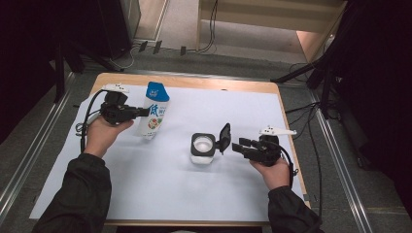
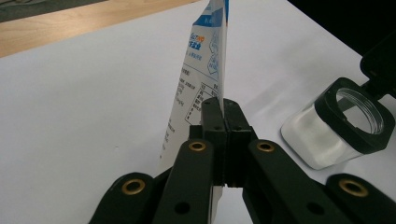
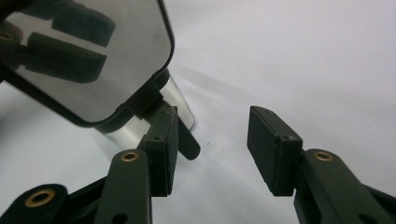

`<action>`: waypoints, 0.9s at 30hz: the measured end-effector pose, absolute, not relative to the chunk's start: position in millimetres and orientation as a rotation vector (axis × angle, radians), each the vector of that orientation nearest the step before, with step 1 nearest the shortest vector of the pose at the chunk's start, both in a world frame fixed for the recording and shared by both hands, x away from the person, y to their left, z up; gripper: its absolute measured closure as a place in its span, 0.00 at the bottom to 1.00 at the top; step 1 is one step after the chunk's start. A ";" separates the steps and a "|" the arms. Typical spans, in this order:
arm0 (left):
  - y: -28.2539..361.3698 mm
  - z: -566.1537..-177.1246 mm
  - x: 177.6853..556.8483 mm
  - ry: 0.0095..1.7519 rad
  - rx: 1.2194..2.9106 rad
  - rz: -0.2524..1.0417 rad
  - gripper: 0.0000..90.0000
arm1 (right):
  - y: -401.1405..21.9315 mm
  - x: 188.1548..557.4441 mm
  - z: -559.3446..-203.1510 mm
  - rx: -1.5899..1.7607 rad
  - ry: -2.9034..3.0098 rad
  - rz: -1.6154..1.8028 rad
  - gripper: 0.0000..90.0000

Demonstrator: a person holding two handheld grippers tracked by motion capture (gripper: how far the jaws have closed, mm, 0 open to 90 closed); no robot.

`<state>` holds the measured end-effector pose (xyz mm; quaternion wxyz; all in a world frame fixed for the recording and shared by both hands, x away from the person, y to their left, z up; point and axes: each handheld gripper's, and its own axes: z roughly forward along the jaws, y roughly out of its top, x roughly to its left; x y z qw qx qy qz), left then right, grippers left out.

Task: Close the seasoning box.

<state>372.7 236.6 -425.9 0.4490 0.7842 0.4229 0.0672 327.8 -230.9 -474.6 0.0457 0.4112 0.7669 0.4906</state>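
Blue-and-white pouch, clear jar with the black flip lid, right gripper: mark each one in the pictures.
blue-and-white pouch [image 1: 154, 114], high view, on its printed front panel.
clear jar [image 1: 202, 145], high view, on its open mouth inside the black collar.
right gripper [image 3: 212, 149], right gripper view, midway between its open fingertips.

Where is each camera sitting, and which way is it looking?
High view: above the table, looking down at both hands, left gripper, right gripper.
Left gripper view: on the left gripper, looking along shut jaws pinching the refill pouch.
Right gripper view: on the right gripper, looking along open jaws beside the flip lid.
All views share the clear container.
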 end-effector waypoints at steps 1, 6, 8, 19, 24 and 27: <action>236.8 -426.7 371.0 1.042 1.940 0.162 1.00 | -231.9 329.1 -474.3 1.261 2.340 1.497 0.61; 242.3 -428.8 362.7 1.051 1.945 0.171 1.00 | -230.5 331.6 -473.3 1.243 2.339 1.488 0.61; 245.7 -429.9 359.3 1.058 1.947 0.173 1.00 | -228.4 332.2 -472.8 1.227 2.347 1.476 0.61; 262.9 -438.6 341.1 1.098 1.950 0.182 1.00 | -219.0 338.4 -472.2 1.195 2.374 1.480 0.61; 266.5 -444.6 334.2 1.112 1.969 0.171 0.98 | -218.3 339.5 -470.9 1.194 2.379 1.477 0.60; 267.8 -449.1 330.4 1.109 1.979 0.154 0.98 | -216.9 339.6 -470.8 1.183 2.383 1.478 0.60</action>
